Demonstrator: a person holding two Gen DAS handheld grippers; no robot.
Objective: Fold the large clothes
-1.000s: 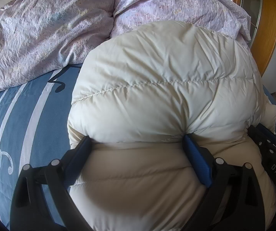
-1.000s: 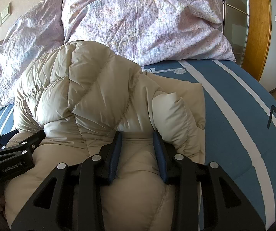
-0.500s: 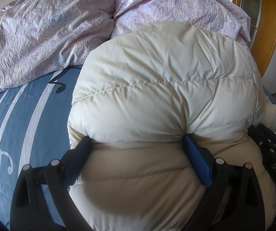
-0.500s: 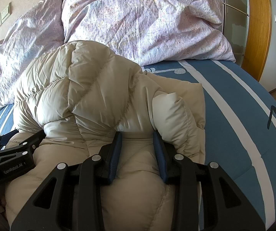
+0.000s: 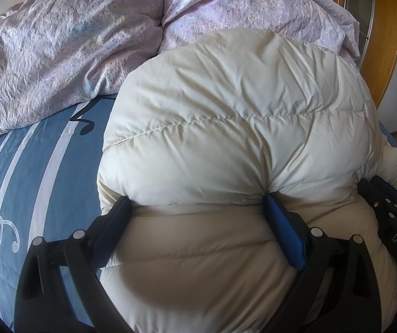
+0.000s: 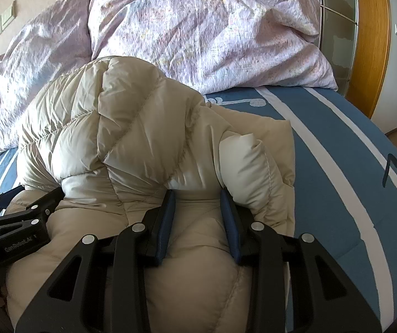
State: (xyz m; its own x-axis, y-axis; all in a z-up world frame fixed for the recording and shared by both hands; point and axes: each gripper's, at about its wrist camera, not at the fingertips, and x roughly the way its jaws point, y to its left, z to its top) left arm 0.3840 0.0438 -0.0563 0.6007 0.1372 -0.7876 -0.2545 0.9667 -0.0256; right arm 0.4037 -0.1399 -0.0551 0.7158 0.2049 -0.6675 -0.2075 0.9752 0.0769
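Cream quilted down jacket [image 5: 237,127] is lying bunched on the blue bedsheet with white stripes and music-note print [image 5: 40,172], sitting near the crumpled lilac floral duvet [image 5: 68,41] at the head of the bed. No containers in either view, so nothing to report there. Left gripper [image 5: 198,205] is standing wide, blue pads [image 5: 284,233] pressing into a thick puffed fold of the jacket from both sides, so it is gripping that fold. Right gripper [image 6: 197,197] is standing narrow, clamping a smaller roll of fabric near the jacket's outer edge. Left view is showing the jacket as one smooth domed panel with a single cross seam, plus the right tool body poking in at the right edge. Right view is showing what the left is hiding: diagonal chevron quilting, a flat flap [image 6: 267,127] lying out on the sheet, wall switches [image 6: 3,25] and the wooden door frame [image 6: 373,41]. Jacket's long axis is hard to call while it is bunched; the bulk is running from the grippers toward the duvet.
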